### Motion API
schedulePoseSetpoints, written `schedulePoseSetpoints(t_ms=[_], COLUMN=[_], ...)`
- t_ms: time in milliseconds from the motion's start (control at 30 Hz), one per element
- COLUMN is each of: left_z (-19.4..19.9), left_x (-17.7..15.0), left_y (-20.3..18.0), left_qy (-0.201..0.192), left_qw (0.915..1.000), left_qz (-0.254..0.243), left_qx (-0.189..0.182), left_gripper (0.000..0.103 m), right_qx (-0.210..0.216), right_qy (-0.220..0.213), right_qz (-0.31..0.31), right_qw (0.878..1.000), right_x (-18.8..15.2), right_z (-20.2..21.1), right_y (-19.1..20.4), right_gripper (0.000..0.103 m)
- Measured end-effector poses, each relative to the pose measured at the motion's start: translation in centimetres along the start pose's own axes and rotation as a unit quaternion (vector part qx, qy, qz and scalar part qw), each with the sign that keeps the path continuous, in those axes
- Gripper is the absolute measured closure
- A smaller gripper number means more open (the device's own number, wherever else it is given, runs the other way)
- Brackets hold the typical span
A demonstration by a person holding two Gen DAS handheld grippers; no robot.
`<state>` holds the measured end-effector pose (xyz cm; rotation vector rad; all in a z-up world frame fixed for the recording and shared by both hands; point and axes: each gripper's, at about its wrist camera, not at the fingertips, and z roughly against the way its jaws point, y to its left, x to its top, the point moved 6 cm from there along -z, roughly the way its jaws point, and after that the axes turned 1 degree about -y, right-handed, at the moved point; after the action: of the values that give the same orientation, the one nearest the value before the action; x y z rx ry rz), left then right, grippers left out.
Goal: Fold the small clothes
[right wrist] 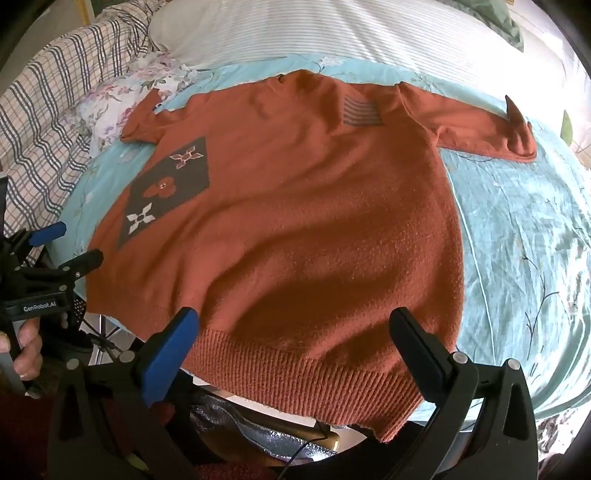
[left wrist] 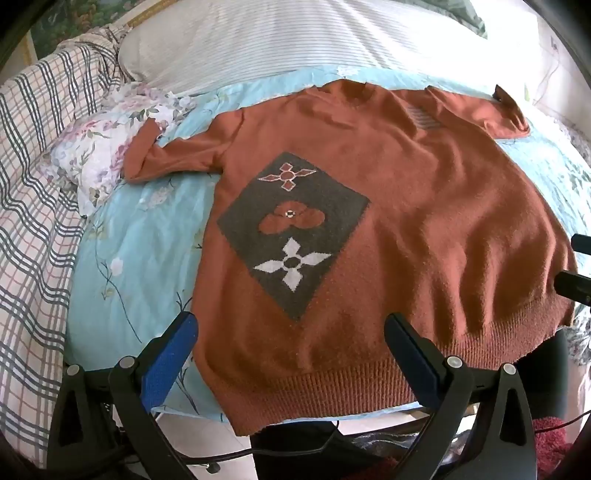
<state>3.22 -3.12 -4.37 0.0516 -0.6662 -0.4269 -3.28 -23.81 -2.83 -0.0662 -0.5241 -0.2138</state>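
A rust-orange knitted sweater [left wrist: 406, 206] [right wrist: 303, 206] lies flat on the light-blue floral bedcover [left wrist: 147, 236] [right wrist: 524, 229], both sleeves spread out, its ribbed hem hanging over the near edge. A dark diamond patch with flower motifs [left wrist: 291, 232] [right wrist: 166, 188] sits on its left side. My left gripper [left wrist: 290, 325] hovers open above the hem on the left part, nothing between its fingers. My right gripper [right wrist: 295, 321] hovers open above the hem on the right part, also holding nothing. The left gripper [right wrist: 68, 242] shows at the left edge of the right wrist view, with a hand [right wrist: 29, 347] holding it.
A striped white pillow [left wrist: 295, 40] [right wrist: 332, 33] lies beyond the sweater. A plaid blanket [left wrist: 33, 206] [right wrist: 48, 110] and a floral cloth [left wrist: 107, 140] lie at the left. Below the bed edge are cables, silver padding [right wrist: 243, 424] and a dark red fabric [left wrist: 554, 439].
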Motion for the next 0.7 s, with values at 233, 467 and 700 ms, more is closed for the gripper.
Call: schedulePoseSetpoints(t_ms=[233, 467, 700], left_z=[0.1, 0.2, 0.1], left_x=[0.2, 0.5, 0.9], left_y=[-0.6, -1.1, -1.6], left_qy=[0.002, 0.003, 0.004], left_qw=[1.0000, 1.0000, 1.0000], left_qz=[0.000, 0.000, -0.001], left_qx=[-0.004, -0.006, -0.008], left_gripper=[0.002, 0.002, 0.002], right_qx=[0.003, 0.002, 0.002], right_qy=[-0.003, 0.002, 0.012], right_qz=[-0.002, 0.005, 0.011], right_qw=[1.000, 1.000, 1.000], right_x=[0.1, -0.2, -0.1], right_z=[0.2, 0.0, 0.1], right_y=[-0.1, 0.3, 0.5], right_gripper=[0.000, 0.000, 0.000])
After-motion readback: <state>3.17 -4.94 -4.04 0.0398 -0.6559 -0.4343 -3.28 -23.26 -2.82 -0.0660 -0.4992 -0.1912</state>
